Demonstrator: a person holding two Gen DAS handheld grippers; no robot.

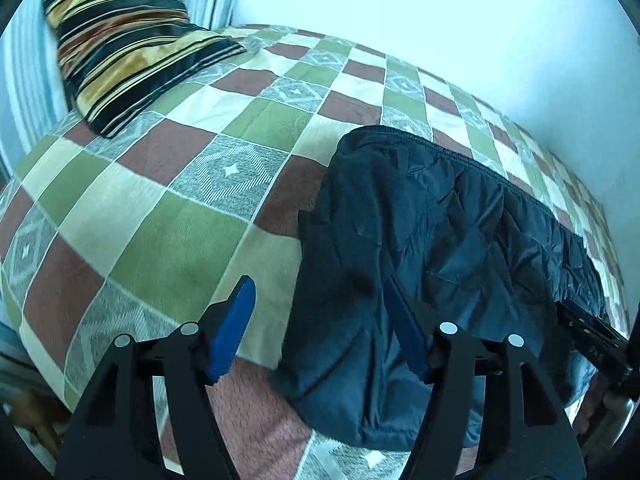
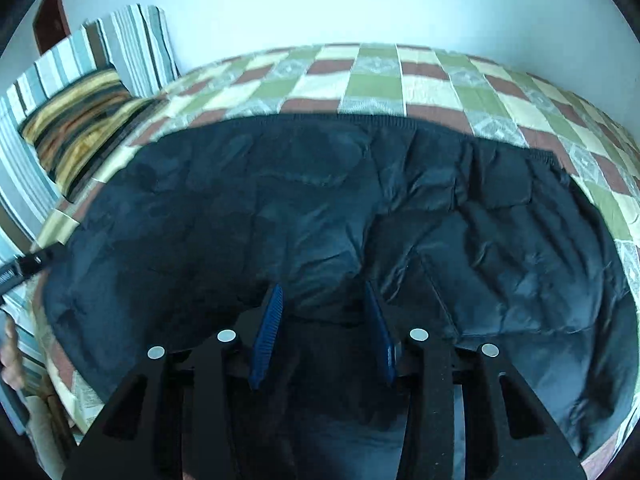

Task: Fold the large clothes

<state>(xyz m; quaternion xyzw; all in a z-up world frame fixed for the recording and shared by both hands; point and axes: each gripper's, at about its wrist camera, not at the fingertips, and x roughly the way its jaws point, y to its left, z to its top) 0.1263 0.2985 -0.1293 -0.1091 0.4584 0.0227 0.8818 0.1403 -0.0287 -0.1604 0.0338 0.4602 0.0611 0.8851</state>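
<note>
Checkered bed (image 1: 168,184), pale wall (image 1: 440,20)

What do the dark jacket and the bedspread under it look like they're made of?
Jacket: likely a thin synthetic shell, nylon or polyester, dark navy with a slight sheen and crisp creases; possibly padded, with a gathered elastic-looking hem. Bedspread: apparently matte woven cloth, perhaps cotton, in green, brown and cream checks with visible weave texture.

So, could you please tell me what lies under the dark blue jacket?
The dark blue jacket lies spread on the checked bedspread, whose squares show around it. Whatever is directly beneath the jacket is covered and cannot be seen.
</note>
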